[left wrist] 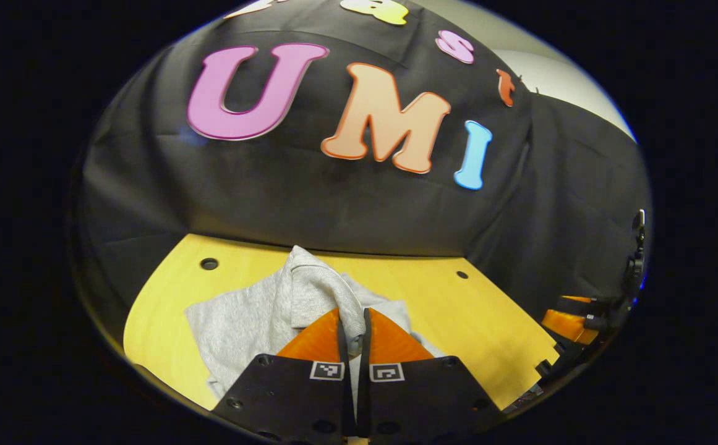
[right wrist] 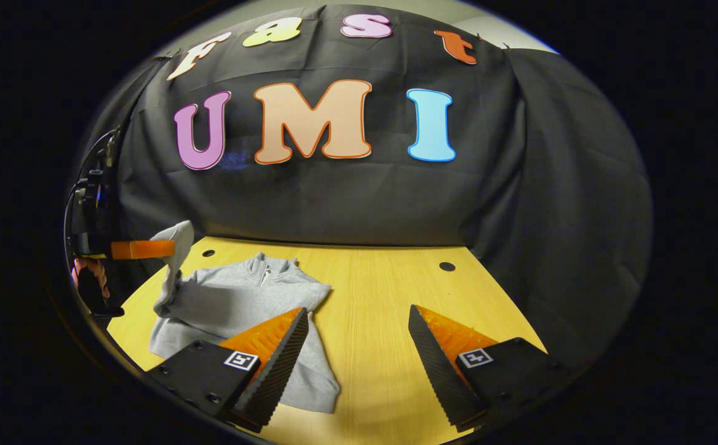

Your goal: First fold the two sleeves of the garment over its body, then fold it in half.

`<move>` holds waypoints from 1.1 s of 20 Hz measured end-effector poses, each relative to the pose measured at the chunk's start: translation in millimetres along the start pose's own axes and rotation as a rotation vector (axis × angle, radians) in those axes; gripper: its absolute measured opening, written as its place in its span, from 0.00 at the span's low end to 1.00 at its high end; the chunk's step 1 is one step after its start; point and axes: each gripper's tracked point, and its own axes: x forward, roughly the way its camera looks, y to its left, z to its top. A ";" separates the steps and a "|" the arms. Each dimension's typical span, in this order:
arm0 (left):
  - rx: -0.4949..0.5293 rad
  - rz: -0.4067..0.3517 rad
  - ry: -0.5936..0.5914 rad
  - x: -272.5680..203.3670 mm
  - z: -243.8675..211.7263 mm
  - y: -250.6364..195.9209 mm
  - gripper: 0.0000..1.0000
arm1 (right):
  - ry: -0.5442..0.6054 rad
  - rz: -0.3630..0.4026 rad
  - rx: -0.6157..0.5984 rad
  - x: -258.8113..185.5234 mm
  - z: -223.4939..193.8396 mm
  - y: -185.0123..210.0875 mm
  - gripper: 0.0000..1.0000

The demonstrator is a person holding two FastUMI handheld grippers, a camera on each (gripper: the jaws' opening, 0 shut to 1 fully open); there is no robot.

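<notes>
Left gripper [left wrist: 354,330]: clamped on sleeve [right wrist: 173,256], lifted at nine o'clock.
Right gripper [right wrist: 359,346]: jaws apart, idle.
Garment [right wrist: 241,296]: sleeve folds unfinished; halving remains.

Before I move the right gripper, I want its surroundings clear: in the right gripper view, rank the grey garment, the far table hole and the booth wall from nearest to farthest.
1. Grey garment: beside the left finger, low left.
2. Far table hole: ahead, slightly right.
3. Booth wall: behind the table.
</notes>
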 end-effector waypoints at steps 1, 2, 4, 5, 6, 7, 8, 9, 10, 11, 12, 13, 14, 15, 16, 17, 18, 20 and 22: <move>0.005 -0.027 0.005 12.2 -0.3 -12.6 0.01 | 0.004 0.000 0.001 -0.3 -2.4 -3.5 1.00; 0.002 -0.056 0.010 23.6 -1.0 -25.9 0.01 | 0.007 0.001 0.004 -0.3 -4.3 -6.5 1.00; -0.011 -0.109 0.016 46.5 -4.0 -52.6 0.00 | 0.012 0.002 0.007 1.9 -7.7 -11.0 1.00; -0.013 -0.126 0.020 56.1 -5.4 -61.5 0.00 | 0.014 0.001 0.006 2.6 -8.9 -13.5 1.00; -0.011 -0.143 0.023 67.5 -7.9 -71.6 0.01 | 0.016 0.001 0.006 3.3 -11.7 -16.0 1.00; -0.009 -0.155 0.026 77.9 -9.0 -79.6 0.00 | 0.019 0.001 0.004 4.7 -14.1 -17.5 1.00; -0.011 -0.165 0.026 89.0 -10.7 -87.3 0.00 | 0.023 0.000 0.002 7.6 -16.1 -20.1 1.00; -0.015 -0.171 0.027 99.2 -12.0 -93.9 0.00 | 0.027 -0.001 -0.002 9.2 -18.9 -21.6 1.00; -0.021 -0.174 0.031 109.3 -13.9 -98.8 0.00 | 0.031 0.000 -0.005 10.5 -21.4 -23.3 1.00; -0.026 -0.175 0.036 118.3 -16.8 -103.1 0.00 | 0.034 0.000 -0.009 12.2 -23.6 -24.9 1.00; -0.028 -0.174 0.052 127.2 -24.1 -105.4 0.00 | 0.039 0.000 -0.011 14.4 -26.0 -25.7 1.00; -0.031 -0.165 0.063 134.4 -31.3 -105.0 0.01 | 0.042 0.000 -0.012 16.8 -27.7 -26.9 1.00; -0.038 -0.155 0.068 140.9 -37.7 -102.9 0.01 | 0.045 -0.002 -0.014 18.9 -30.0 -28.2 1.00; -0.046 -0.149 0.073 145.9 -43.4 -102.7 0.01 | 0.046 -0.004 -0.015 20.4 -31.2 -29.4 1.00; -0.055 -0.146 0.079 150.3 -50.1 -102.9 0.01 | 0.047 -0.002 -0.016 21.3 -32.9 -29.7 1.00; -0.062 -0.147 0.086 153.2 -56.3 -103.5 0.05 | 0.049 0.000 -0.018 22.6 -33.4 -28.9 1.00; -0.069 -0.153 0.095 155.8 -62.1 -104.9 0.07 | 0.052 0.001 -0.022 24.4 -34.7 -28.5 1.00; -0.073 -0.165 0.113 157.5 -72.6 -105.4 0.33 | 0.058 0.009 -0.030 27.5 -39.0 -25.7 1.00; -0.052 -0.120 0.109 155.8 -77.6 -94.2 0.74 | 0.065 0.024 -0.032 28.8 -43.4 -18.9 1.00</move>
